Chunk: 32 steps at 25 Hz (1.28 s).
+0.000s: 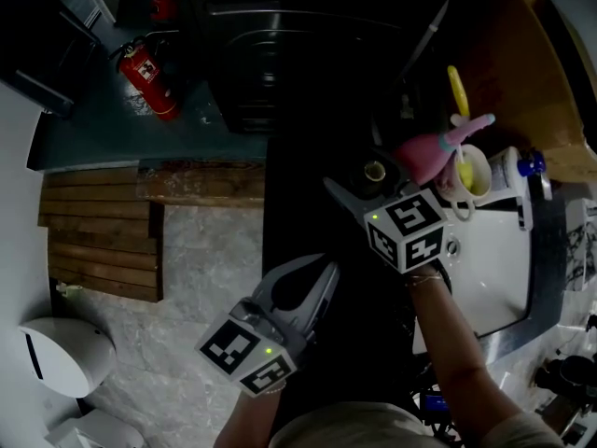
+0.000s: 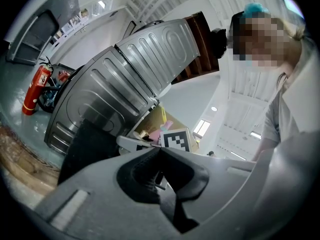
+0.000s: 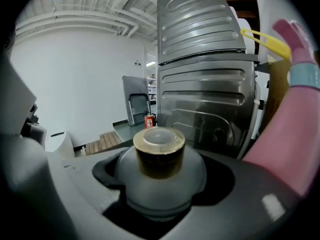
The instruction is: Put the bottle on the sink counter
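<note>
Dim room from my head camera: at far left a smooth white domed bin (image 1: 65, 351) sits on speckled grey floor (image 1: 201, 269), below slatted brown decking (image 1: 103, 241). A glossy red extinguisher (image 1: 146, 77) shows above the slats, on a dark teal patch of floor. A tall steel unit (image 1: 280, 45) with pressed ribs fills the top centre, and both gripper views catch its brushed panels. A matte black counter (image 1: 298, 203) runs down the middle of the picture.

I hold the left gripper (image 1: 326, 271) low over the counter's near end. Its grey plastic jaws meet tip to tip around a dark oval hollow, and its cube carries black-and-white square markers.

The right gripper (image 1: 366, 187) is farther along the counter, its jaws clamped on the bottle (image 3: 159, 156). The bottle has a rounded, frosted pale-grey shoulder and a short cylindrical cap, dark amber with a gold rim and a shiny flat top. From above, the bottle is over the black counter, just left of a pink cone-shaped flask (image 1: 431, 154) with a pale blue collar. I cannot tell whether its base touches the counter.

Right of the flask stands a cream mug (image 1: 471, 171), yellow inside, with a yellow handle (image 1: 457, 91) rising behind it. A glossy white sink (image 1: 499, 269) lies beyond, edged in grey metal. A warm brown wooden wall (image 1: 532, 73) closes the upper right.
</note>
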{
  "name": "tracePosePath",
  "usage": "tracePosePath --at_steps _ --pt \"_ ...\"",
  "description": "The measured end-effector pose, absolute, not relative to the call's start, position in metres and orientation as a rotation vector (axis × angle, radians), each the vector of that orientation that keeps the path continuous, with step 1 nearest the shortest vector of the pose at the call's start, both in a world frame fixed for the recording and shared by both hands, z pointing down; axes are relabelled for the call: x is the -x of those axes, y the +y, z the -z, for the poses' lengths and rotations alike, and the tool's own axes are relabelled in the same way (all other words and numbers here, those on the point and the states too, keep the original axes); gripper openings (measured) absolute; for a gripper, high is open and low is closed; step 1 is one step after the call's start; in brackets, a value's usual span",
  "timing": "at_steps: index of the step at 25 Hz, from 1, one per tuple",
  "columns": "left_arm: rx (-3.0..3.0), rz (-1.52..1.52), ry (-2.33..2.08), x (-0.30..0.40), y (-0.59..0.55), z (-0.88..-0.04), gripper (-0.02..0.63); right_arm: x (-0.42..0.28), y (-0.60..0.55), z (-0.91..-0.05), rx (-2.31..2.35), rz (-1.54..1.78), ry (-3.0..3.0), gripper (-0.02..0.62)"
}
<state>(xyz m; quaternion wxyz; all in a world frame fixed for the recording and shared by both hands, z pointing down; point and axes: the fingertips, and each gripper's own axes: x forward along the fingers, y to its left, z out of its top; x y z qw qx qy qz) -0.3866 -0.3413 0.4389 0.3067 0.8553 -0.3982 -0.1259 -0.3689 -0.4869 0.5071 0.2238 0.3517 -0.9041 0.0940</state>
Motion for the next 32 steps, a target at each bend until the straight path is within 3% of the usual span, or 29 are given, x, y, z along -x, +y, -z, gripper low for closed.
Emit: tracePosePath --at_steps 19,32 --pt "-2.302 0.269 -1.045 0.368 -0.323 -0.436 0.008 0.315 -0.429 -0.465 -1.239 -0.387 -2.549 0.342" --pt "-2.316 0.249 -1.210 0.358 -0.290 -0.412 0.008 0.295 -0.344 -0.406 -1.093 -0.402 -2.766 0.342"
